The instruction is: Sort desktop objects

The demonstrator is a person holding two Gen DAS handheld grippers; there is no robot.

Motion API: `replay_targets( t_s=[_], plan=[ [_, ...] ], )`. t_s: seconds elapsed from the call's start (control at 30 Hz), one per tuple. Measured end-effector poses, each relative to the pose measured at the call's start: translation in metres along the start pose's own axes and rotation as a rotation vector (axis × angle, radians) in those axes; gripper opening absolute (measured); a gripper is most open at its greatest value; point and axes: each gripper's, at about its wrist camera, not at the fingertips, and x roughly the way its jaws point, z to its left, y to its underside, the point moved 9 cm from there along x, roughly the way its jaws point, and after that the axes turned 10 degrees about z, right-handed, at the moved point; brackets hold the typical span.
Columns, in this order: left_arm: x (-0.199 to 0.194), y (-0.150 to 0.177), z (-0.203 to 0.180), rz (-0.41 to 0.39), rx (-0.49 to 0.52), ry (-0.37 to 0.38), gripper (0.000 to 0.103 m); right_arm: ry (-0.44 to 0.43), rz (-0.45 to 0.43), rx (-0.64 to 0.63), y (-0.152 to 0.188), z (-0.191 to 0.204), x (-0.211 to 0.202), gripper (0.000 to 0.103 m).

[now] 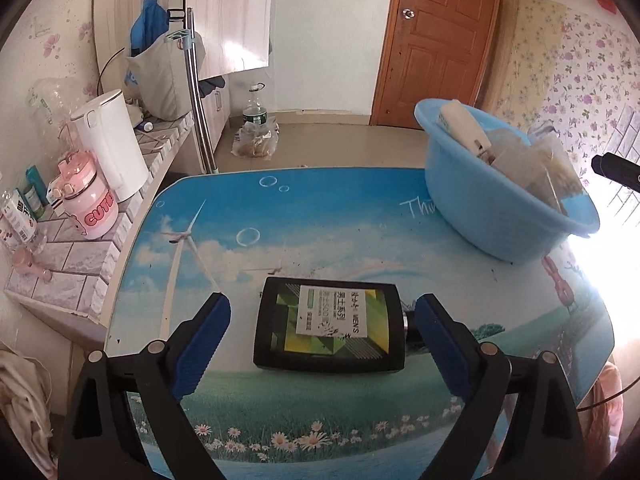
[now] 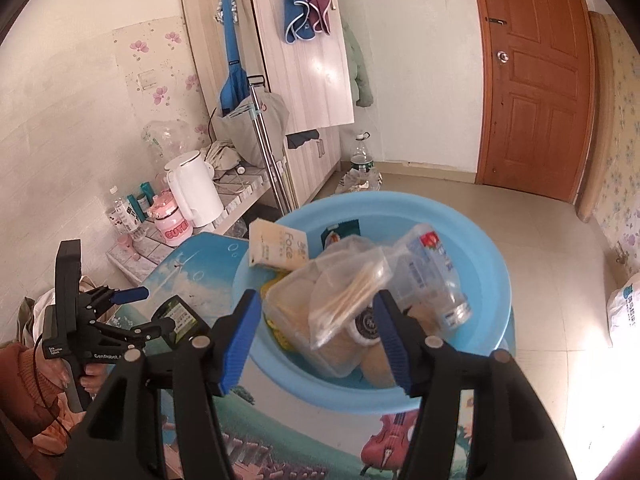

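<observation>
A flat black bottle (image 1: 328, 326) with a green and white label lies on the picture-printed table (image 1: 280, 232). My left gripper (image 1: 322, 308) is open and straddles it, the left pad apart from the bottle and the right pad close beside its cap. The same left gripper (image 2: 140, 308) and black bottle (image 2: 178, 314) show at the left of the right wrist view. My right gripper (image 2: 317, 300) is open above the blue basin (image 2: 480, 248). In that basin lie a bag of cotton swabs (image 2: 352, 300), a face-cleanser tube (image 2: 280, 248), a clear bottle (image 2: 436, 276) and a clear box (image 2: 296, 312). The blue basin (image 1: 500, 216) stands at the table's far right.
On the tiled ledge left of the table stand a white kettle (image 1: 112, 144), a pink cup (image 1: 90, 204) and small bottles. A water bottle (image 1: 255, 110) and a bag sit on the floor beyond. A hand (image 2: 90, 380) holds the left gripper's handle.
</observation>
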Motion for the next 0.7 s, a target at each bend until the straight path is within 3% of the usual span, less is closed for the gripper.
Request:
replay_targets(
  t_s=[0.17, 0.33, 0.5, 0.7],
  plan=[
    [0.002, 0.009, 0.007, 0.023, 0.004, 0.004, 0.094, -0.045, 0.023, -0.011, 0.021, 0.017, 0.004, 0.058],
    [0.007, 0.018, 0.010, 0.060, 0.010, 0.041, 0.095, -0.111, 0.089, -0.152, 0.039, 0.065, 0.023, 0.058],
    [0.017, 0.025, -0.002, 0.106, 0.022, 0.100, 0.095, -0.147, 0.225, -0.305, 0.063, 0.103, 0.069, 0.058],
    [0.026, 0.026, -0.008, 0.122, 0.046, 0.112, 0.095, -0.155, 0.310, -0.410, 0.073, 0.120, 0.110, 0.057]
  ],
)
